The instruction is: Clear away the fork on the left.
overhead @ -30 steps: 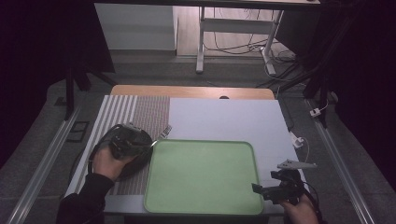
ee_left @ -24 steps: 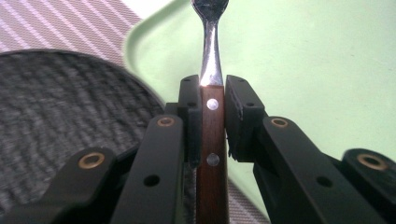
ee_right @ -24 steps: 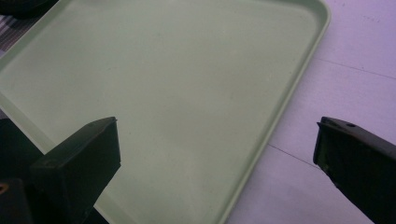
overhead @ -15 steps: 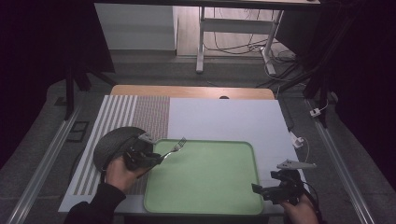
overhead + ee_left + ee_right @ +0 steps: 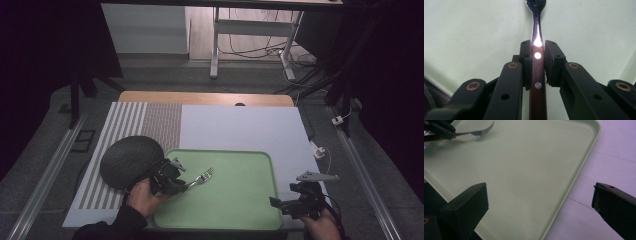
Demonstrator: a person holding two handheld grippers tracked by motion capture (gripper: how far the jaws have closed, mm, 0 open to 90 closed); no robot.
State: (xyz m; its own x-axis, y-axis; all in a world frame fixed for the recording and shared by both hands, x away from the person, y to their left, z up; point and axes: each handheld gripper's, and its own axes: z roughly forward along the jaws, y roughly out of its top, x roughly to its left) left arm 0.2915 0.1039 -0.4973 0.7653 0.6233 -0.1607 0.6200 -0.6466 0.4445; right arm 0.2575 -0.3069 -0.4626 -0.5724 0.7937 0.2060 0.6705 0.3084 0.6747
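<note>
A fork (image 5: pixel 200 178) with a dark wooden handle and a bright metal head is held over the left part of a pale green tray (image 5: pixel 235 200), its tines pointing toward the tray's middle. In the left gripper view the fork (image 5: pixel 537 30) runs straight up between the two black jaws, which are pressed against the riveted handle on both sides, so the left tongs (image 5: pixel 170 176) are clamped on the fork. Whether the tines touch the tray's surface cannot be told. The person's left hand (image 5: pixel 142 196) grips the tongs from below, with a dark sleeve behind it.

Just left of the tray lies a dark round woven placemat (image 5: pixel 131 161), resting on a striped mat (image 5: pixel 125 125) that covers the left side of the counter. The tray sits at the near edge of a white board (image 5: pixel 240 127), and a strip of bare wooden counter (image 5: pixel 200 97) shows beyond it.

The right tongs (image 5: pixel 295 204) hover at the tray's near right corner, held by the person's right hand (image 5: pixel 320 227). In the right gripper view its jaws stand wide apart with nothing between them, above the tray (image 5: pixel 529 177) rim and the white board (image 5: pixel 614 155); the fork (image 5: pixel 477 131) and the other tongs show at the far top left.
</note>
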